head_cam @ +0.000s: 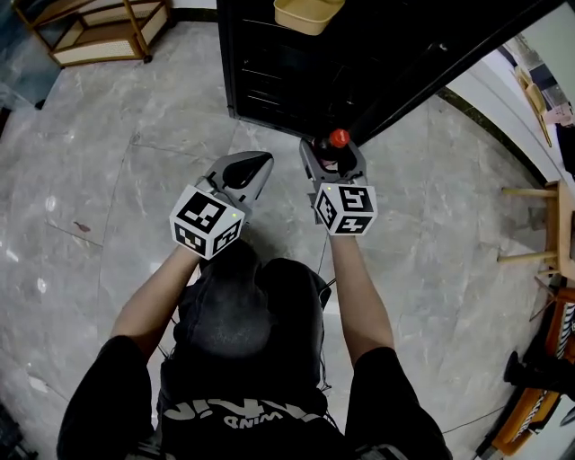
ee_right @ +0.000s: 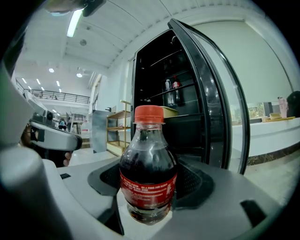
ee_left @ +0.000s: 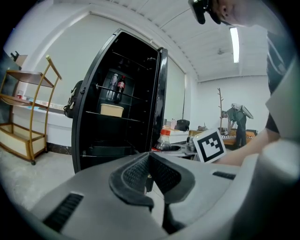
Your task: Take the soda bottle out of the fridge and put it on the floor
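Note:
My right gripper (head_cam: 334,154) is shut on a soda bottle (head_cam: 338,139) with a red cap, dark drink and a red label, and holds it upright in front of the open black fridge (head_cam: 269,63). In the right gripper view the soda bottle (ee_right: 147,173) fills the gap between the jaws of the right gripper (ee_right: 147,190). The left gripper (head_cam: 258,167) hangs beside it on the left, shut and empty; the left gripper (ee_left: 149,171) shows its pads meeting. From there the soda bottle (ee_left: 164,139) appears next to the fridge door (ee_left: 159,103). More bottles (ee_left: 117,86) stand on an upper fridge shelf.
A yellow container (head_cam: 308,13) lies on a fridge shelf. The fridge door (head_cam: 431,67) swings out to the right. A wooden shelf trolley (head_cam: 99,31) stands at the far left and wooden furniture (head_cam: 544,225) at the right. Grey marble floor (head_cam: 117,180) spreads below.

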Tool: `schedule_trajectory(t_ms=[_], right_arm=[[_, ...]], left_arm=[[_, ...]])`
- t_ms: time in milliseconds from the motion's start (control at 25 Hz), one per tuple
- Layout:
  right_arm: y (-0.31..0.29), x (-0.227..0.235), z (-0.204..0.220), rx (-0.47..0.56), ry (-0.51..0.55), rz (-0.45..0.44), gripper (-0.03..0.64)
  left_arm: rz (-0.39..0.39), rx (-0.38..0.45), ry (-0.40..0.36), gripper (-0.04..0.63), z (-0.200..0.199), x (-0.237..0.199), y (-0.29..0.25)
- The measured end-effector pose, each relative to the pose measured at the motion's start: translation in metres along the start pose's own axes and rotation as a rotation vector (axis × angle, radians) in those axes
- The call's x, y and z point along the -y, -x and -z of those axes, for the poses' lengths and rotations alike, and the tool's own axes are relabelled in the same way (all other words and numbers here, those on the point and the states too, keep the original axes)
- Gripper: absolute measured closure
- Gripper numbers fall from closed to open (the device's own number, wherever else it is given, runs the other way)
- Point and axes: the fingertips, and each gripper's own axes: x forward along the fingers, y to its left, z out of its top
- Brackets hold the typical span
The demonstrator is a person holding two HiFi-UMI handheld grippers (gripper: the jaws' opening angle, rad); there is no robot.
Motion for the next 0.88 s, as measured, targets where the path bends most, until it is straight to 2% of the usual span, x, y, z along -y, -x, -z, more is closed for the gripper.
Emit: schedule_trajectory(t_ms=[280,880], right_arm=[[-0.013,0.000,0.056,-0.024,0.001,-0.018,0.297],[-0.033,0.020,0.181,-0.087,-0.028,0.012,0.298]], left_arm=[[0.061,-0.007,0.002,0.591,0.026,0.006,-0.001],[0.101,-0.049,0.077,0.591,0.112,0.000,-0.029]])
